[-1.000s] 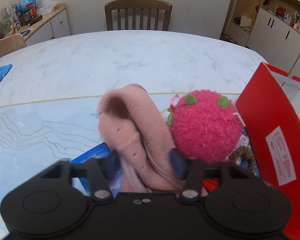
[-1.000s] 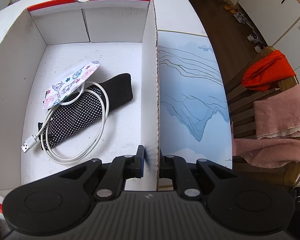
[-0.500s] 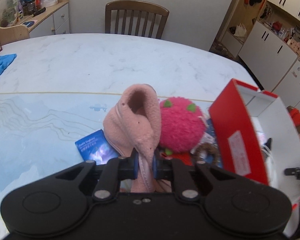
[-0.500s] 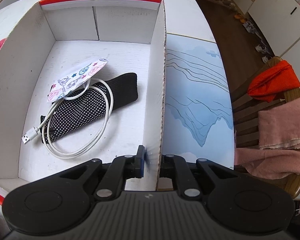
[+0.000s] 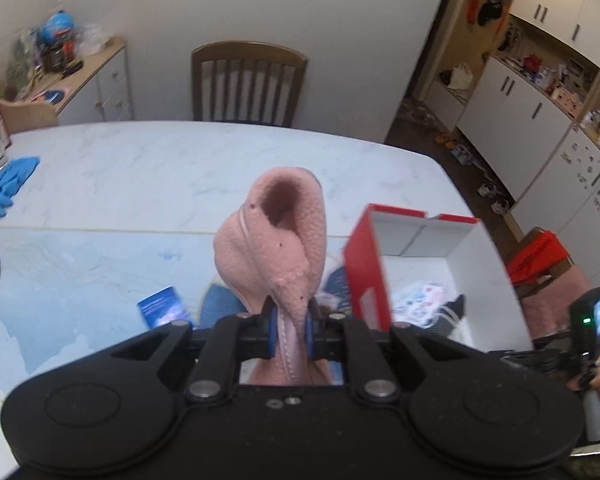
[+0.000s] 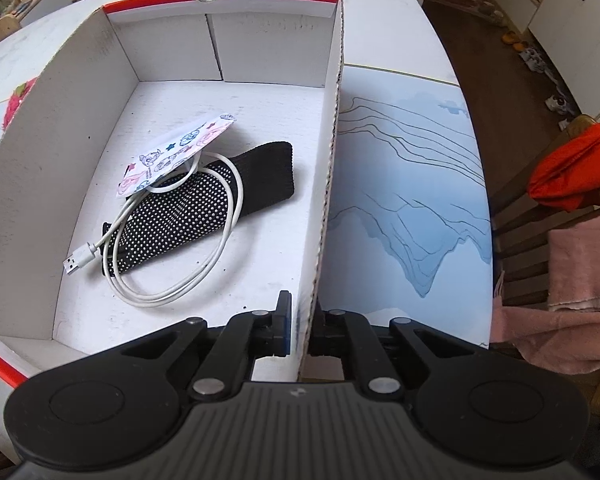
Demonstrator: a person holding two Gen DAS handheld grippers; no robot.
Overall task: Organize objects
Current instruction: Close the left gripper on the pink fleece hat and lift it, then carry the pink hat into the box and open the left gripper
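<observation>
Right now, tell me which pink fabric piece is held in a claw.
The pink fleece sock, pinched upright in the left claw. The other pink cloths just drape over the chair.

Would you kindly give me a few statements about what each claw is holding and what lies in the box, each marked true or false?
1. The left claw is shut on a pink fleece. True.
2. The right claw hangs open above the table. False: it grips the side wall of the box.
3. A white cable lies coiled in the box. True.
4. The box holds nothing black. False: a black dotted glove lies under the cable.
5. A patterned face mask rests partly on the glove. True.
</observation>
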